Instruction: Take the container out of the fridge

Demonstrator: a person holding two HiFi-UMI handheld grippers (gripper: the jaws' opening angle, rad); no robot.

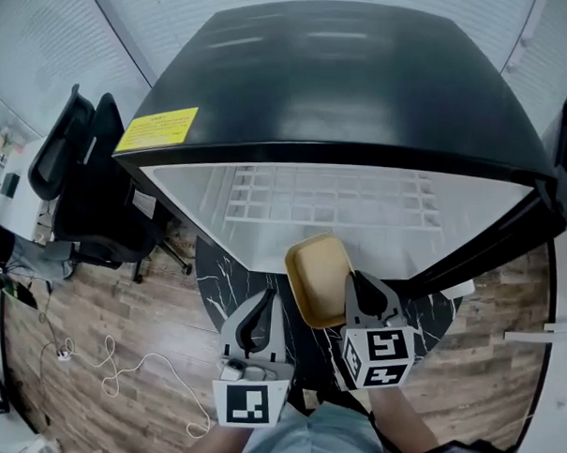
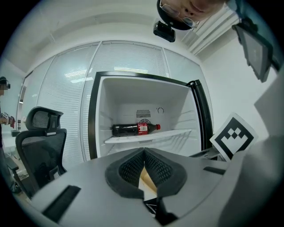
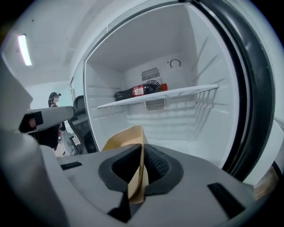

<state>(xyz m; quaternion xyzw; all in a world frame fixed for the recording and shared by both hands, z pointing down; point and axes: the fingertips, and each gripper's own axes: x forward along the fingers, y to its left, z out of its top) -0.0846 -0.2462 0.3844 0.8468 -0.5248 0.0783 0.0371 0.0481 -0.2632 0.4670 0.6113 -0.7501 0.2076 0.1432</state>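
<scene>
Container (image 1: 319, 277) — tan, shallow — is being pinched at its rim by the right gripper (image 1: 360, 288). Left gripper (image 1: 264, 303) is hovering just beside the right one, jaws pressed together, empty.

left gripper (image 1: 259, 321): in front of the open fridge (image 1: 346, 83), pointing at it, jaws pressed together, empty | right gripper (image 1: 367, 295): alongside, slightly nearer the fridge, tilted down, jaws clamped on the container (image 1: 319, 277) rim

Tan container (image 1: 319, 279); blk fridge (image 1: 346, 83), white inside; yellow sticker (image 1: 157, 128); wood-grain floor (image 1: 74, 306).
</scene>
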